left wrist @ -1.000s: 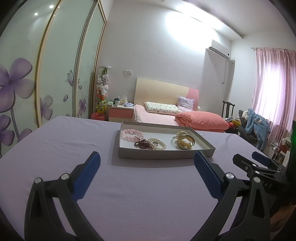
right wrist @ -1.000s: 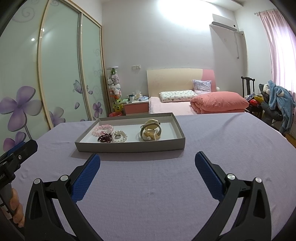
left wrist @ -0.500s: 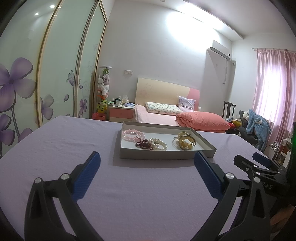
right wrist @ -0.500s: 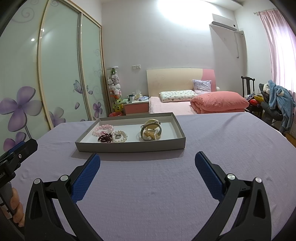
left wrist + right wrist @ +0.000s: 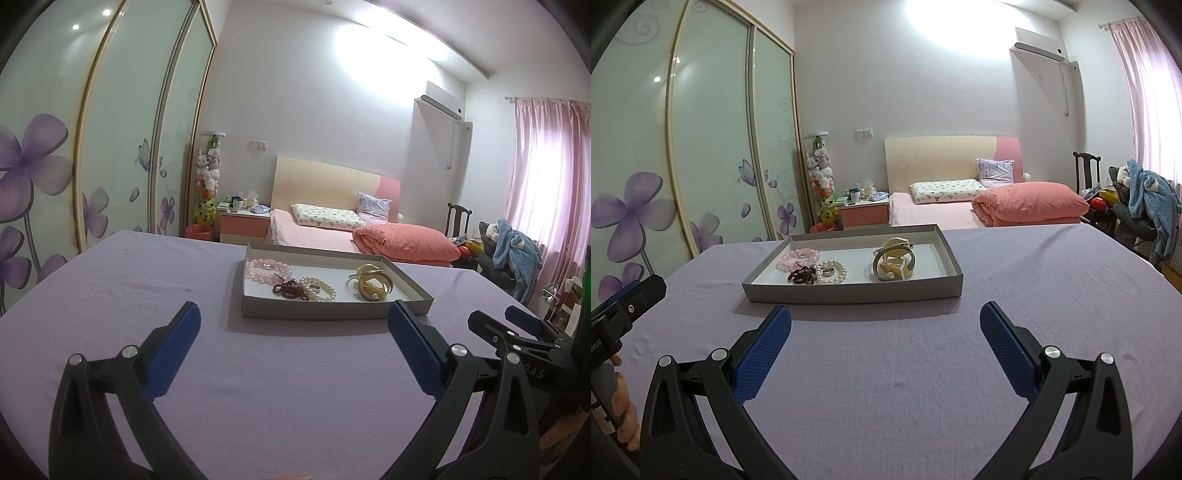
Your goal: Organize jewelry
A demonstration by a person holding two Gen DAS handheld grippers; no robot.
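A shallow grey tray (image 5: 314,312) (image 5: 849,293) stands on the purple-covered table. In it lie a pink bead bracelet (image 5: 264,270) (image 5: 798,256), a dark red bead bracelet (image 5: 290,289) (image 5: 802,276), a white pearl bracelet (image 5: 323,291) (image 5: 833,272) around a silver ring, and gold bangles (image 5: 371,286) (image 5: 894,264). My left gripper (image 5: 293,332) is open and empty, short of the tray. My right gripper (image 5: 885,328) is open and empty, just in front of the tray.
The purple tablecloth (image 5: 923,369) covers the wide table around the tray. Each gripper shows at the edge of the other's view: the right gripper (image 5: 524,332) and the left gripper (image 5: 624,306). A bed (image 5: 997,206), wardrobe doors and a chair stand beyond.
Both grippers have stayed open and nearly still. The left view has shifted slightly; the tray and jewelry have not moved.
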